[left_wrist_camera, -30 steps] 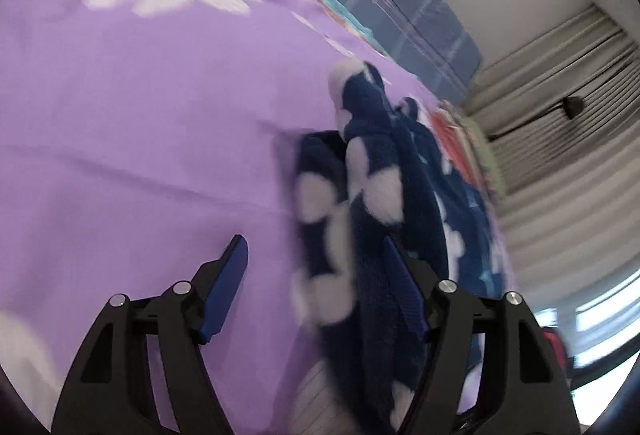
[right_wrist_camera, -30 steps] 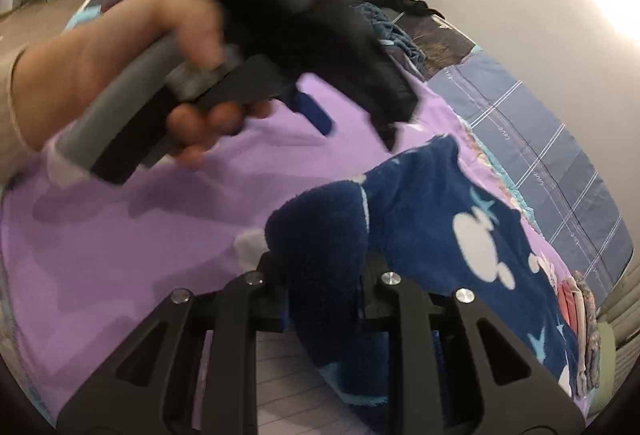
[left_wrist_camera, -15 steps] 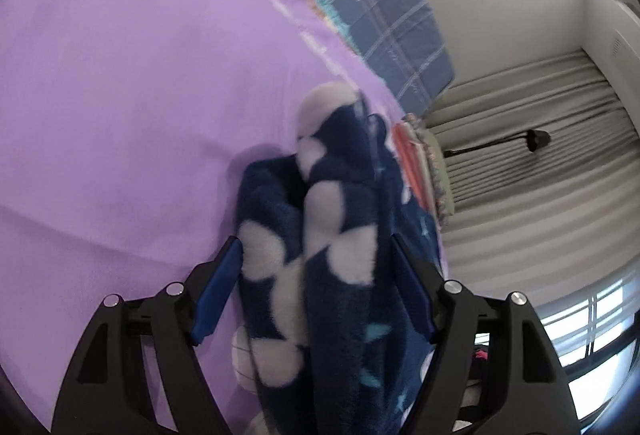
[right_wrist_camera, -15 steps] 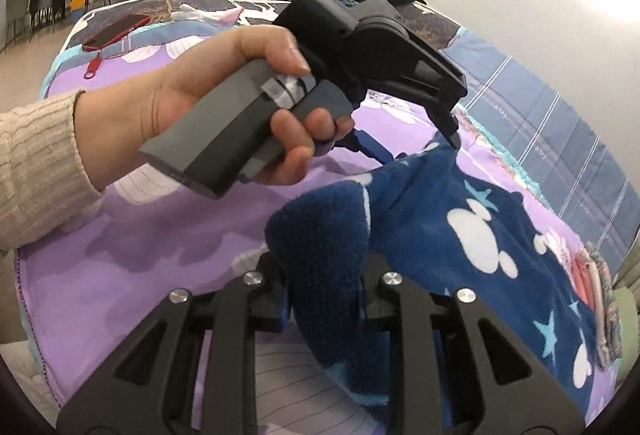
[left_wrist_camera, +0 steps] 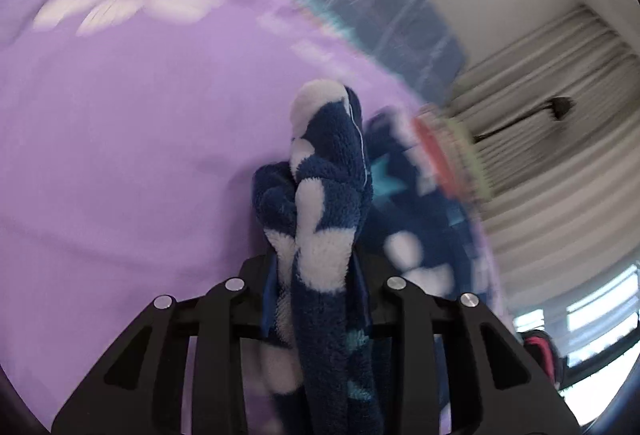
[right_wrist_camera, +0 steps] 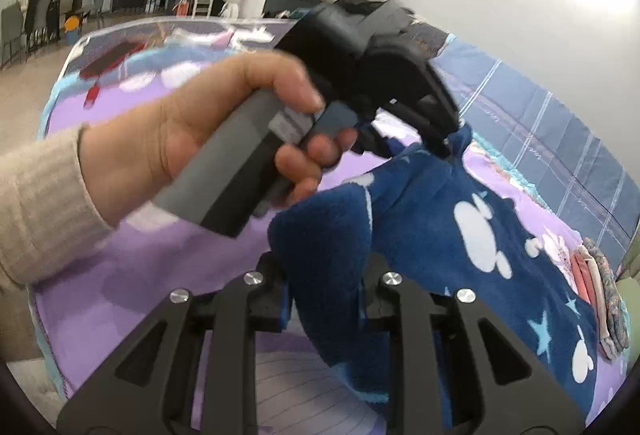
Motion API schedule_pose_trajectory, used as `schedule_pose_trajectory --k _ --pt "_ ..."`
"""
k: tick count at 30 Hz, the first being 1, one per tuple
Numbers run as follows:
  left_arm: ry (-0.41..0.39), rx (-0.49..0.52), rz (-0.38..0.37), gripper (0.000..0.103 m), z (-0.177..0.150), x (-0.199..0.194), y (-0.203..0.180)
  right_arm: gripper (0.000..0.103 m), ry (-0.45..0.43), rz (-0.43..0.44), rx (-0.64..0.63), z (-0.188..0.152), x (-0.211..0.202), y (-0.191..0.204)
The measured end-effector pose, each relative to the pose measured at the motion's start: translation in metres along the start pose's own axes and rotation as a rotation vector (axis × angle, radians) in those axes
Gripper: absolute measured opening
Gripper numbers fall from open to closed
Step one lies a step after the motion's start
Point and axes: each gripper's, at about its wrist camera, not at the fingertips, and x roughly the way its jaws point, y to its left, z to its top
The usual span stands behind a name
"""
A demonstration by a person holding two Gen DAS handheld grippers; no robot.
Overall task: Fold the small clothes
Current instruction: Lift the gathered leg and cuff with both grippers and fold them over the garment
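On the left, the person's left hand grips the grey handle of the left gripper, whose jaws are clenched on a bunched fold of the navy fleece garment. In the left wrist view the fold stands up between the two black fingers, its white blotches and a pale rounded tip showing above them. The garment's far end lies on the purple bedsheet, which carries a white flower print. Moving right, the right gripper is clamped on another thick fold of the same garment; from there the cloth spreads away over the bed. Further right, at the sheet's edge, sits a small stack of folded clothes.
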Motion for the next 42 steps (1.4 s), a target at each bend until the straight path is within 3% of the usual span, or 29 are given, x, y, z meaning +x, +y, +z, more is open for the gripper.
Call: schedule_pose_trajectory --k 3,6,9,11,12,16,21,23,24,27,30,32,40,42 --pt "-0.049 -0.106 -0.113 0.039 -0.007 -0.007 0.022 0.023 0.035 0.018 -0.003 -0.012 0.01 0.008" --pt "-0.095 -0.125 -0.084 0.05 -0.004 -0.021 0.021 0.027 0.019 -0.001 -0.028 -0.014 0.008 0.013" --pt "-0.099 -0.087 -0.055 0.059 -0.009 -0.031 0.012 0.041 0.003 0.008 -0.043 -0.018 0.001 0.013" --pt "-0.087 -0.055 -0.05 0.066 -0.013 -0.033 0.009 0.068 -0.019 -0.022 -0.075 -0.024 -0.007 0.016" --pt "-0.064 -0.045 -0.054 0.068 -0.015 -0.031 0.009 0.071 -0.028 -0.042 -0.097 -0.027 -0.009 0.018" --pt "-0.011 -0.044 -0.104 0.071 -0.022 -0.022 0.016 0.071 0.021 -0.098 -0.174 -0.041 -0.007 0.026" --pt "0.029 -0.009 -0.078 0.071 -0.006 0.001 0.005 0.072 0.048 -0.131 -0.199 -0.042 0.001 0.032" --pt "0.053 0.03 -0.054 0.067 -0.001 0.011 -0.003 0.072 0.04 -0.165 -0.209 -0.036 0.008 0.036" --pt "0.067 0.04 -0.043 0.06 0.001 0.014 -0.004 0.072 0.034 -0.186 -0.217 -0.034 0.011 0.038" --pt "0.102 0.027 -0.054 0.042 0.007 0.018 0.0 0.069 0.007 -0.272 -0.276 -0.025 0.022 0.049" --pt "0.1 0.013 -0.061 0.033 0.011 0.012 0.0 0.031 -0.013 -0.294 -0.304 -0.022 0.024 0.053" --pt "0.075 0.061 -0.029 0.032 0.011 0.005 -0.014 0.023 -0.039 -0.247 -0.234 -0.017 0.014 0.042" --pt "0.011 0.166 -0.007 0.032 0.021 -0.011 -0.091 0.02 -0.122 -0.097 0.163 -0.005 -0.043 -0.029" --pt "0.001 0.205 -0.002 0.032 0.02 -0.008 -0.116 0.02 -0.126 -0.022 0.301 -0.008 -0.059 -0.057"
